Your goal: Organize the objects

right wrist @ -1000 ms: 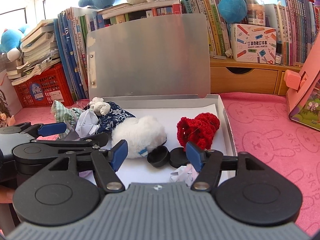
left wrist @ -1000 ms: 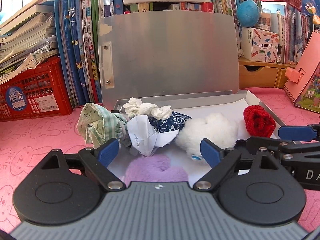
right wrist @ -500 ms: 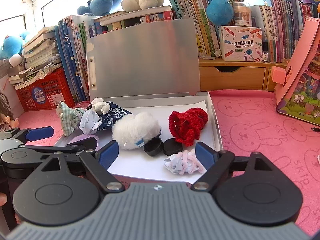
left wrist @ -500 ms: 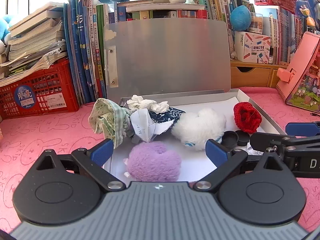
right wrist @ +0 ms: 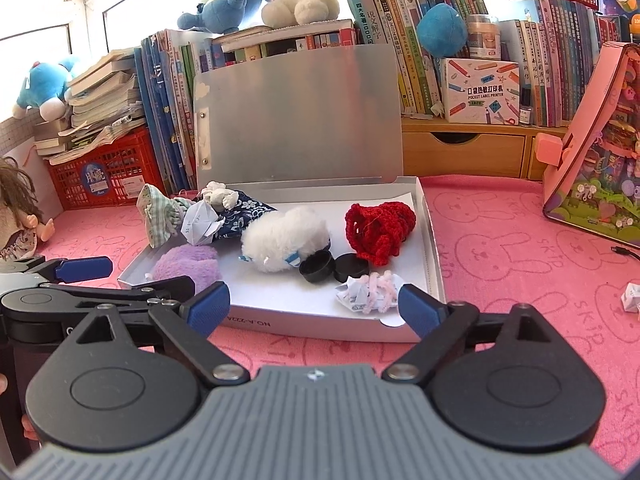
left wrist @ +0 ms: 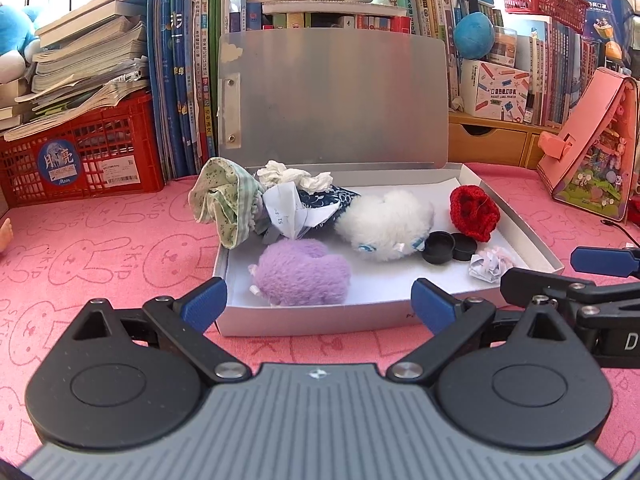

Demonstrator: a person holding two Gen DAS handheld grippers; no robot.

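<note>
On the pink counter (left wrist: 100, 248), in front of the books: the open white box (left wrist: 516, 220) holds nearly everything you are sorting.
Box contents: purple plush (left wrist: 302, 272) at the near left, white plush (left wrist: 384, 220) mid-box, red crochet piece (left wrist: 474, 212) at the right, two black caps (left wrist: 450, 246) just beside it, a crumpled paper wad (left wrist: 488, 266) by the near right wall.
Back left corner: green checked cloth (left wrist: 224, 204), folded paper and blue patterned fabric are heaped together, and the cloth hangs over the box wall.
Left gripper (left wrist: 318, 300): your jaws have just been opening and stand wide, nothing between them, short of the box's near wall.
Right gripper (right wrist: 314, 306): jaws likewise have just been opening, wide and empty, the paper wad lying beyond them inside the box.
Step in hand, as I judge it: both drops look done, so you are clearing away; keep the jaws spread and high enough to miss the near wall.
Next care: tuck the overhanging cloth in before you bring down the lid (left wrist: 332, 100).
Only the right view shows: a stray paper scrap (right wrist: 632, 298) on the counter, well apart from the box, and a doll (right wrist: 18, 220) at the far left.
Only the left view shows: the purple plush whole.
</note>
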